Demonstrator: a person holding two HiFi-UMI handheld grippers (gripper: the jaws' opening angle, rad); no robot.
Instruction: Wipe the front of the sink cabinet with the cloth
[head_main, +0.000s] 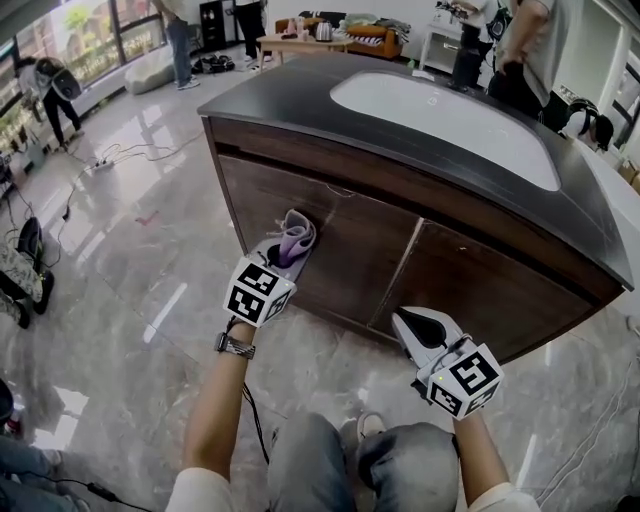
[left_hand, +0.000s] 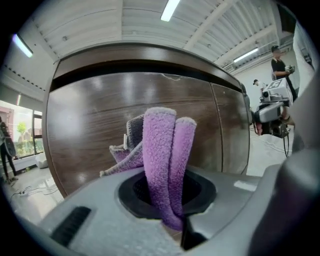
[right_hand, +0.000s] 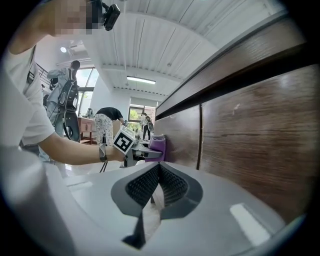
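- Head view: left gripper (head_main: 284, 246) at 7 o'clock from the frame centre. Its jaws are pinched on a purple cloth (head_main: 296, 238).
- Left gripper view confirms this: folded terry cloth stands upright between the jaws, a grey-edged corner trailing off to 9 o'clock.
- Cloth location: against the left-hand door of the sink cabinet (head_main: 372, 262), in its upper half. The right gripper view shows it meeting the wood front.
- Right gripper (head_main: 421, 331) sits at 4 o'clock from the left gripper, low, in front of the right-hand door. Jaws pressed together, ribbed pads meeting, nothing between them. I cannot tell whether it touches the cabinet.
- Cabinet: dark brown wood grain, curved front, with a vertical seam between the two doors at 5 o'clock from the cloth.
- Black countertop (head_main: 288, 98) above, with a white oval basin (head_main: 452, 121) at 1 o'clock in the head view.
- Watch (head_main: 236, 346) on the person's left wrist.
- Glossy marble floor (head_main: 118, 280); cables at 9 o'clock.
- Bystanders stand beyond the cabinet from 11 to 1 o'clock.
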